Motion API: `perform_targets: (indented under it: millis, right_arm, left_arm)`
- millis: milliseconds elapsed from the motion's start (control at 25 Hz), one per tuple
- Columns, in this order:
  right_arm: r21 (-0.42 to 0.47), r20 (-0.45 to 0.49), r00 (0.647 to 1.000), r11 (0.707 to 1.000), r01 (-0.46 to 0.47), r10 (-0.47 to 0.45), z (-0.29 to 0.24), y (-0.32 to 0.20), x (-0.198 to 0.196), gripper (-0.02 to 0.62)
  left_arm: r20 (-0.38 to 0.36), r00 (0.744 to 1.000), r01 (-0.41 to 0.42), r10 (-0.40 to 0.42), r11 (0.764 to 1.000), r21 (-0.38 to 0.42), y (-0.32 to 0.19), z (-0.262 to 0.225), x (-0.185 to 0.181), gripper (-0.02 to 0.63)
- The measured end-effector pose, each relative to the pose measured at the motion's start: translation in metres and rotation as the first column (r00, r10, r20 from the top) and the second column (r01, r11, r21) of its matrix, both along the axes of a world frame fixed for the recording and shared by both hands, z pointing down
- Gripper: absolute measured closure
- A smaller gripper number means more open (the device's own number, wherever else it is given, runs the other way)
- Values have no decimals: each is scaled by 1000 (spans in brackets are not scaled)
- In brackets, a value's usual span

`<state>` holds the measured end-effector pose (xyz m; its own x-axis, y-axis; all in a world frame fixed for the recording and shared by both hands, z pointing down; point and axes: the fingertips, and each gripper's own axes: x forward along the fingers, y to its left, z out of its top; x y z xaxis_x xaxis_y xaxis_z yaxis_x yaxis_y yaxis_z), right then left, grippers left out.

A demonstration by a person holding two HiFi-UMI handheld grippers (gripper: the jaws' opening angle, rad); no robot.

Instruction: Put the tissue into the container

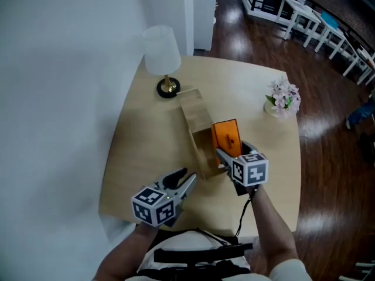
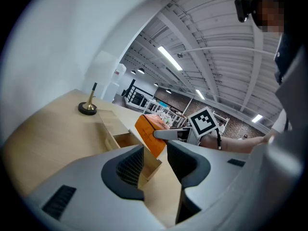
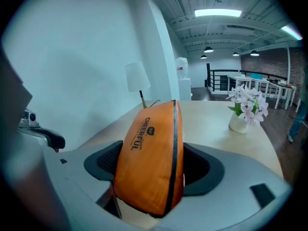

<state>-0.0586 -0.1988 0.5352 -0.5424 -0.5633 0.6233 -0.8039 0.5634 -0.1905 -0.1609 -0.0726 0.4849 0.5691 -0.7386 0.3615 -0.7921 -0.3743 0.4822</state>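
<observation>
The left tool hovers nearest, low over the worktop, jaws apart and empty, just short of the wooden container. The container runs lengthwise toward the lamp, and its near end is open. Just right of that opening, the right tool is clamped on the orange tissue pack, which it holds on end. The drop likely lies down and leftward.

Standing on the pale table: a white lamp by the wall and, well apart, pink flowers in a white pot.
</observation>
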Motion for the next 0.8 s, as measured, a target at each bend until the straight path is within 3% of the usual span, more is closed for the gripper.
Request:
perform_targets:
  millis: [520,800]
  right_arm:
    - [-153,-64,984,976,155,-166,67,1,-53,207]
    - [-178,-56,984,971,159,-171,83,-1,-59,206]
  left_arm:
    - [-4,999,42,-43,997,-58,11,18,-21,453]
    - [-8,999,37,-37,997,-74,14,21,-17,453]
